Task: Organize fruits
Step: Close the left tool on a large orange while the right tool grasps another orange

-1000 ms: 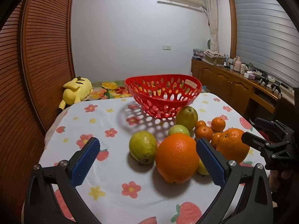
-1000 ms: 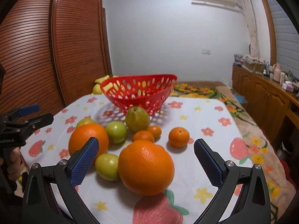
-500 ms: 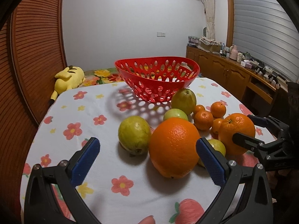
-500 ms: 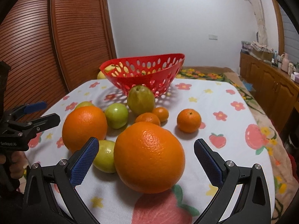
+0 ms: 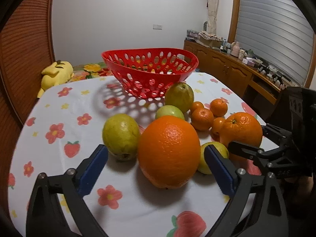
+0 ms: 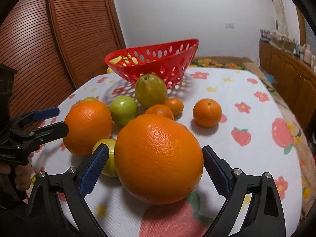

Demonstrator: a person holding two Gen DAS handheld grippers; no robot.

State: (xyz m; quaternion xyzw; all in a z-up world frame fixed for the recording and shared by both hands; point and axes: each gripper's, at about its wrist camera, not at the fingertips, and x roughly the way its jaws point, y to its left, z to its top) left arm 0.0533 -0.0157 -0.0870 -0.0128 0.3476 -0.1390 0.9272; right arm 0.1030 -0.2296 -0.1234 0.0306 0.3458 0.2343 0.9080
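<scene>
Both grippers' fingers closing, not yet touching: left gripper [image 5: 156, 167] around one big orange [image 5: 168, 152], right gripper [image 6: 156, 167] around the other orange [image 6: 159, 159]. Risk: round fruit squirts out and knocks the neighbouring lime [image 6: 108, 158] across the worktop [image 6: 246, 158].

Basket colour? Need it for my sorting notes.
Red, with oval holes; the basket shows best in the left wrist view.

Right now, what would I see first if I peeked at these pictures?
Two big oranges up front: one sits between the left tongs, the other between the right tongs, and both tongs are closing without squeezing yet. Behind them a red basket stands on the flowery tablecloth, with green fruit and small tangerines in between.
</scene>
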